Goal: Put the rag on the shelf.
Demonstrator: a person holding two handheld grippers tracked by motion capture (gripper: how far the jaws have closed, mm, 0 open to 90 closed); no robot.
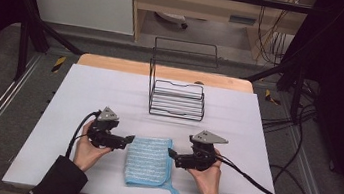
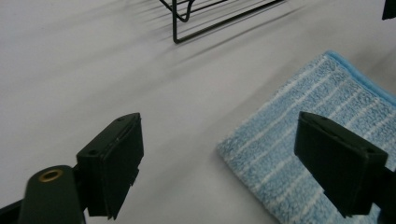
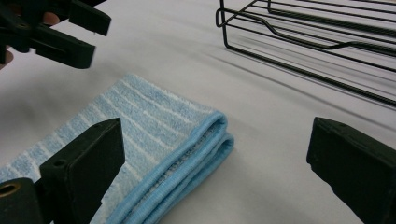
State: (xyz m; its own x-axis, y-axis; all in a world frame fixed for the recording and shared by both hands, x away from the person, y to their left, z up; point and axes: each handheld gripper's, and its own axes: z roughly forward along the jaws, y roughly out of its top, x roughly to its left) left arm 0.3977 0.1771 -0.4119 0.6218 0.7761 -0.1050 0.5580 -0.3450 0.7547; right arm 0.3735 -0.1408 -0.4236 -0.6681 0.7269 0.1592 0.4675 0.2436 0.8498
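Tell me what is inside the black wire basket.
Nothing shows inside the wire basket: through its bars only the white table cover is seen. The folded blue towel lies apart from it, nearer the person. What its folds cover cannot be seen.

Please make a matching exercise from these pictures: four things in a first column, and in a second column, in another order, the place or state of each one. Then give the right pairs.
Column one:
1. blue towel
2. wire rack
3. left gripper
4. right gripper

Column two:
A. stands empty at the far middle of the table
B. open, at the towel's right edge
C. lies folded between the two grippers
D. open, at the towel's left edge

Right pairs: 1-C, 2-A, 3-D, 4-B
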